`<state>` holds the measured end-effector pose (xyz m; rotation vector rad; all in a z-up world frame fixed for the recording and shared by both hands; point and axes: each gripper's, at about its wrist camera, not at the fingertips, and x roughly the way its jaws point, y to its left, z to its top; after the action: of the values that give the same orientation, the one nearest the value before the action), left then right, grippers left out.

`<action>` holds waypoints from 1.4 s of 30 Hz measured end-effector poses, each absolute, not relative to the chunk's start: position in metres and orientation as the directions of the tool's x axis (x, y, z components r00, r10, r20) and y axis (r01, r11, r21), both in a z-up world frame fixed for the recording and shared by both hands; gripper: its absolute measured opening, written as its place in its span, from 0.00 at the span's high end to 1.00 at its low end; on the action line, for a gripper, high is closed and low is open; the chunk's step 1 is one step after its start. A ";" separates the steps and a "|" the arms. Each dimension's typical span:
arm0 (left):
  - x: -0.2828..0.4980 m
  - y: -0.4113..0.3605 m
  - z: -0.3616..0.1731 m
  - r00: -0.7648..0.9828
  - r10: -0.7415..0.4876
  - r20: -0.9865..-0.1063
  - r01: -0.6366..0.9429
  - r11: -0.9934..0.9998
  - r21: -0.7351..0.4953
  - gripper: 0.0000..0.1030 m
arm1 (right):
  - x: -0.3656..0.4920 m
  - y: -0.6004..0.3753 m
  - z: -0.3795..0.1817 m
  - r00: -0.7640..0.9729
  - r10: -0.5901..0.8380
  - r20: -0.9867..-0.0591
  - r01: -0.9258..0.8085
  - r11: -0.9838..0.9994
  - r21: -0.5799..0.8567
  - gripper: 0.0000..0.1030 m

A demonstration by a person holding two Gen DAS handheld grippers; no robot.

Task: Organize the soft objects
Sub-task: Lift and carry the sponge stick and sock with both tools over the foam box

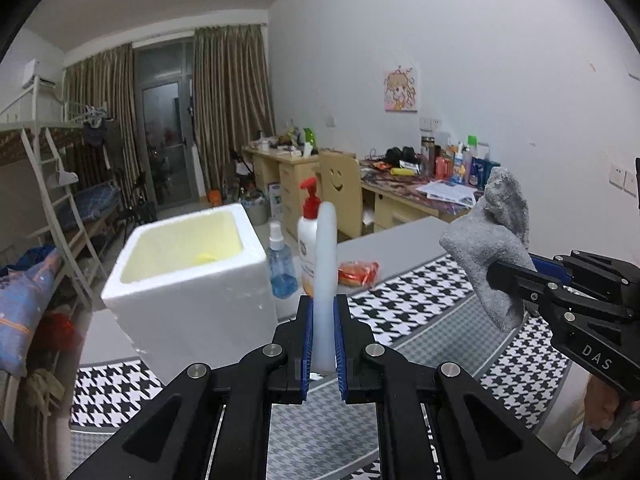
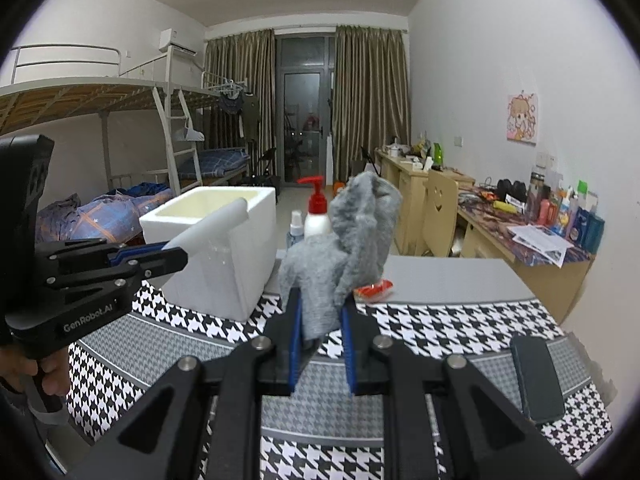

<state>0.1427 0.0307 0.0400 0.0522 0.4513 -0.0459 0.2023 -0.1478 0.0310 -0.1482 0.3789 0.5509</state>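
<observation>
holding, left side: the left gripper (image 1: 323, 340) is clamped on a white translucent flat strip (image 1: 325, 280) that stands upright between its blue pads
foam box: a white foam box (image 1: 192, 280) sits open-topped on the houndstooth mat (image 1: 420, 320), left of the strip in the left wrist view; something yellow lies inside, too small to name
bottles: a blue spray bottle (image 1: 282, 268) and a white pump bottle (image 1: 309, 240) with a red top stand just right of the box
packet: an orange-red packet (image 1: 358, 274) lies on the grey table (image 1: 400, 236) beyond the mat's edge
right side: the right gripper (image 2: 322, 344) is closed on a grey fuzzy sock (image 2: 344, 248), which bunches up above the jaws, clear of the mat
phone: a dark phone (image 2: 536, 376) lies flat on the mat at the far right of the right wrist view
person: a hand (image 2: 44, 372) shows on the left gripper's handle
</observation>
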 end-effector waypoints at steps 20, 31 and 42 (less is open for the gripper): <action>0.147 0.054 0.063 0.929 0.040 -0.368 -0.024 0.999 0.046 0.89 | 0.216 -0.119 0.057 0.778 0.532 -0.332 -0.575 0.817 -0.039 0.79; 0.152 0.071 0.068 0.931 0.095 -0.353 -0.083 0.995 0.049 0.89 | 0.227 -0.096 0.064 0.768 0.546 -0.336 -0.595 0.801 -0.059 0.79; 0.158 0.081 0.074 0.931 0.125 -0.344 -0.113 0.992 0.055 0.89 | 0.226 -0.079 0.072 0.757 0.573 -0.313 -0.624 0.776 -0.090 0.79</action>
<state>0.1580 0.0810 0.0737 0.0346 0.3539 0.1220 0.2263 -0.0789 0.0717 -0.1945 0.2768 0.6568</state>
